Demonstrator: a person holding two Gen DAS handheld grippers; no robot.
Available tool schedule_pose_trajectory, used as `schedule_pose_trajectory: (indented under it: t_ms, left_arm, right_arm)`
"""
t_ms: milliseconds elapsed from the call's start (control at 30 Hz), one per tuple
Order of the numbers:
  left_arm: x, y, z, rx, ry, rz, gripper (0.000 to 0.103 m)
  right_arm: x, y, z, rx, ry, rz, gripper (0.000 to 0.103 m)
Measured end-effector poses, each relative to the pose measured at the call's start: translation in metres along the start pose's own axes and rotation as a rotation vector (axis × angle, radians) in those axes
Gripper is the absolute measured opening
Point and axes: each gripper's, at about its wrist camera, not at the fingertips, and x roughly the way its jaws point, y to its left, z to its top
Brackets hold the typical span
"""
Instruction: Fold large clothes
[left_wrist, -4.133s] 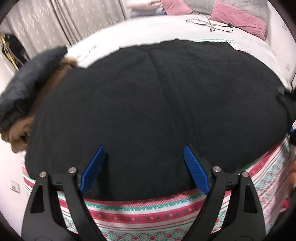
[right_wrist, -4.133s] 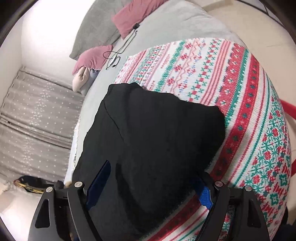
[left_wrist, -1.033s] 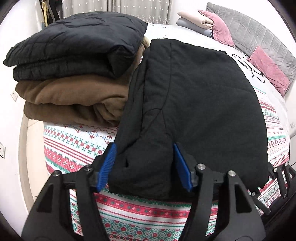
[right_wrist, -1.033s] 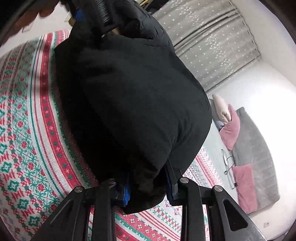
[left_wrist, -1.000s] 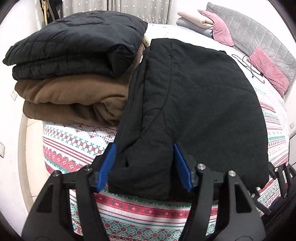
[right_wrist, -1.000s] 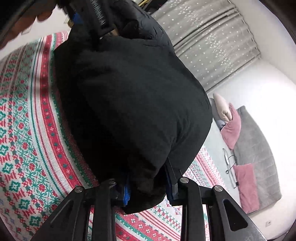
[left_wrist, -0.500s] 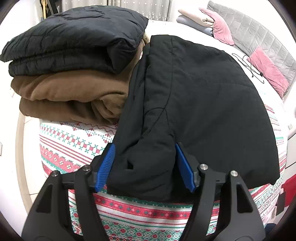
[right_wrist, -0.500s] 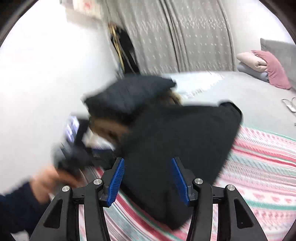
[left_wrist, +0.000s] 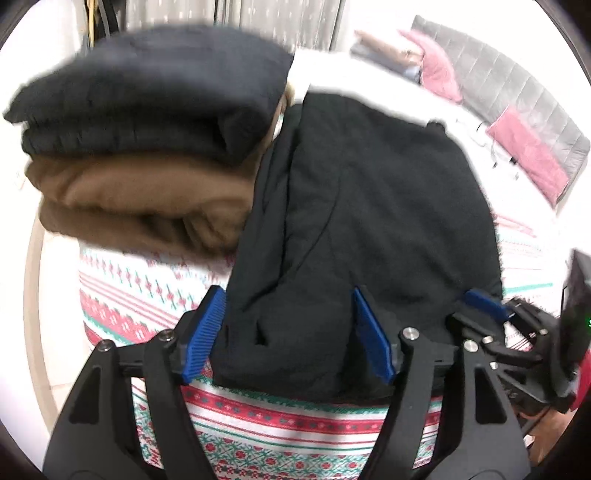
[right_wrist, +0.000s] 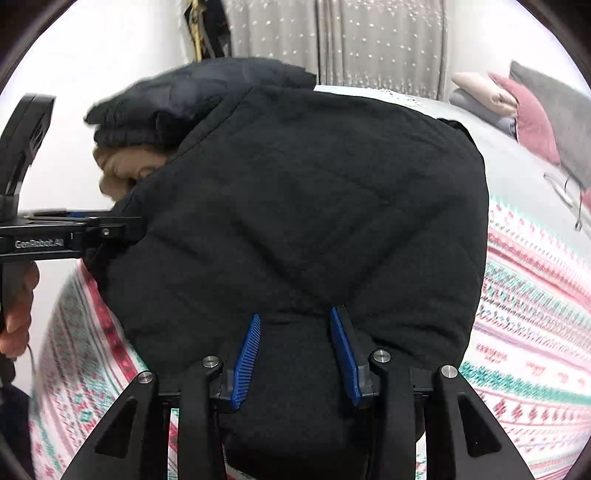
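Note:
A folded black padded jacket lies on the patterned red, green and white blanket. It also fills the right wrist view. My left gripper is open, its blue pads on either side of the jacket's near left corner. My right gripper is open, its pads straddling a bunched fold at the jacket's near edge. The right gripper also shows in the left wrist view at the jacket's right corner. The left gripper shows in the right wrist view, side on.
A stack of a folded black quilted coat on a folded brown garment lies just left of the jacket, touching it. Pink pillows and a grey headboard are at the far right. Curtains hang behind.
My right gripper let go of the jacket's corner, swung round and now straddles its near edge with the jaws open. My left gripper stays open at the left corner.

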Motion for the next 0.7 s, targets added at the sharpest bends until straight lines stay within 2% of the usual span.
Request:
schedule_pose_trajectory:
  t_ms: [67,133,200,300,367,467,500,600,633,700]
  left_arm:
    - [-0.018,-0.012,0.002,0.066,-0.113,0.026,0.071]
    - [-0.022,-0.021,0.004,0.101,-0.164,0.025,0.071]
    - [-0.011,-0.025,0.008,0.104,-0.149,0.007,0.071]
    - [0.025,-0.023,0.014,0.078,-0.030,0.059,0.071]
    - [0.037,-0.012,0.011,0.039,-0.003,0.038,0.073]
    - [0.036,-0.006,0.014,0.022,0.001,0.017,0.073]
    - [0.035,-0.006,0.014,0.026,0.001,0.019,0.073]
    - [0.035,-0.006,0.014,0.024,0.008,0.026,0.073]
    - [0.035,-0.006,0.015,0.019,0.013,0.026,0.073]
    - [0.041,-0.013,0.018,0.018,0.020,0.027,0.073]
  right_arm:
    - [0.001,0.005,-0.008,0.000,0.002,-0.004,0.040]
    - [0.001,0.006,-0.009,-0.002,0.002,-0.022,0.040]
    - [0.005,0.014,-0.016,0.012,-0.002,-0.030,0.040]
    - [0.002,0.016,-0.014,-0.001,0.010,-0.037,0.040]
    - [-0.004,0.008,-0.007,0.020,0.030,0.013,0.041]
    - [-0.024,-0.012,0.016,0.090,0.046,0.138,0.041]
    - [-0.032,-0.021,0.028,0.105,0.024,0.150,0.041]
    - [-0.045,-0.054,0.077,0.146,-0.055,0.014,0.050]
    - [-0.041,-0.066,0.094,0.166,-0.054,0.010,0.051]
    - [-0.015,-0.093,0.126,0.231,0.003,0.048,0.051]
